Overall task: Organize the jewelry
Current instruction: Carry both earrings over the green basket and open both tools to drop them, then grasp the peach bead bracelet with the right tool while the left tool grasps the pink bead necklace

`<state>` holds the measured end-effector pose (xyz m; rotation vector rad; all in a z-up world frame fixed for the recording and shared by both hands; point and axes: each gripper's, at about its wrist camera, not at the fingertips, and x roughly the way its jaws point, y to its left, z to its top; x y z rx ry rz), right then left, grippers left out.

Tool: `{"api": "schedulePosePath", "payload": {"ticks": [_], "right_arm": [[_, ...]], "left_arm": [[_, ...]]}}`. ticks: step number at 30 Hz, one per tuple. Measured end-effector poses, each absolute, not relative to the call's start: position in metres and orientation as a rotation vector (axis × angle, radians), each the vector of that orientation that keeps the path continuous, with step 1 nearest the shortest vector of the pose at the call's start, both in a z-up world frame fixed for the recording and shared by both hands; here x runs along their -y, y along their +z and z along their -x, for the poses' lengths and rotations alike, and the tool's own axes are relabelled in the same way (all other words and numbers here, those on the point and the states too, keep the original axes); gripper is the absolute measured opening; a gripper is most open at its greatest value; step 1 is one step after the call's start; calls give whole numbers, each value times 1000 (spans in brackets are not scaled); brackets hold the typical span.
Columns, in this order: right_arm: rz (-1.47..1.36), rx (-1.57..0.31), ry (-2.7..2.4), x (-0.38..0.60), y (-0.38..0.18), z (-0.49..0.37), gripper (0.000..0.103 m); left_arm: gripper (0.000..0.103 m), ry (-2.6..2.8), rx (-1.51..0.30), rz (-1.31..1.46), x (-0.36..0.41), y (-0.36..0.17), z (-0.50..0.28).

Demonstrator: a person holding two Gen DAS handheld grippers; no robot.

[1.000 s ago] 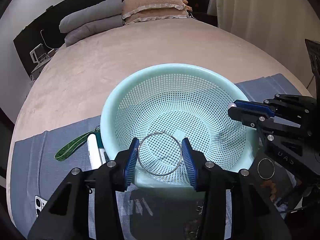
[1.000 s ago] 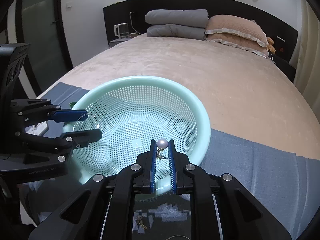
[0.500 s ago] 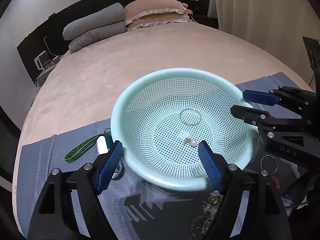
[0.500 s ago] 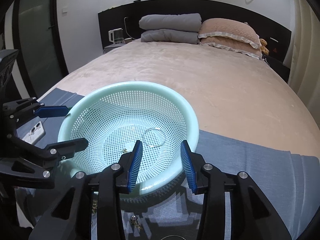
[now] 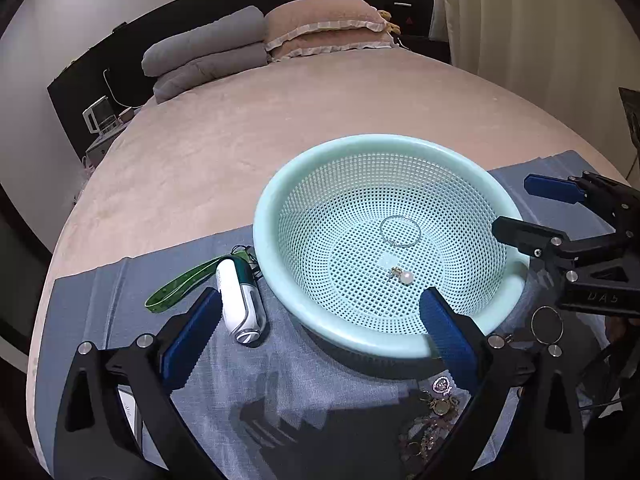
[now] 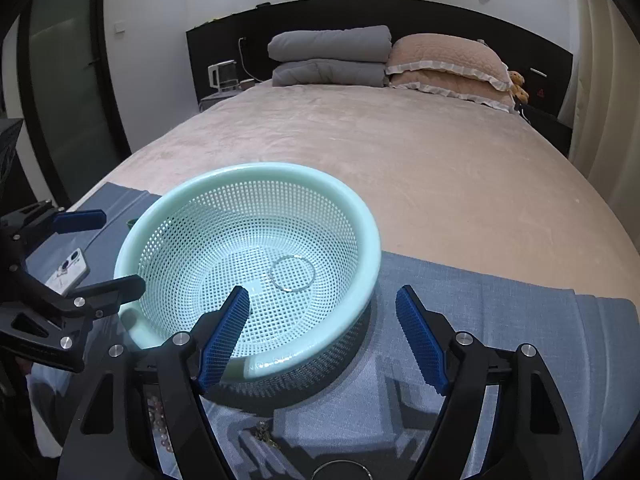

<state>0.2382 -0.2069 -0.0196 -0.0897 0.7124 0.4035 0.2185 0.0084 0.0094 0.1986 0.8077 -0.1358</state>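
Note:
A mint green perforated basket (image 5: 280, 184) (image 6: 360, 216) sits on a blue-grey cloth on the bed. In it lie a thin silver hoop (image 5: 400, 231) (image 6: 292, 273) and a pearl earring (image 5: 403, 276). My left gripper (image 5: 320, 328) is open and empty, just short of the basket's near rim. My right gripper (image 6: 322, 334) is open and empty at the basket's other side; it also shows in the left wrist view (image 5: 524, 208). A pile of loose jewelry (image 5: 432, 420) lies on the cloth below the basket, with a second silver hoop (image 5: 546, 324) beside it.
A white and green device with a green strap (image 5: 240, 300) lies left of the basket. A phone (image 6: 70, 268) lies on the cloth (image 6: 500, 320) near the left gripper. Pillows and folded grey bedding (image 6: 332, 56) are at the bed's head.
Both grippers opened and let go: the hoop and the pearl earring now lie in the basket. Both grippers then drew back and opened wider.

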Motion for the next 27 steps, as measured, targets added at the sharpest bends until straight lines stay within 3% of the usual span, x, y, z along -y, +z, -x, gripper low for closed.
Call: {"api": "schedulePosePath", "payload": {"ticks": [5,18,27], "right_arm": [[75,-722,378,218,-22,-234,84],[76,-716,400,248,-31,-192,86],[270,-757,536,243,-53,-147,87]], "left_arm": [[97,-145,-823,-175,-14,3,-210],[97,-172,-813,-198,-20,2,-167],[97,-237,-838,-236,-15,-19,-128]]}}
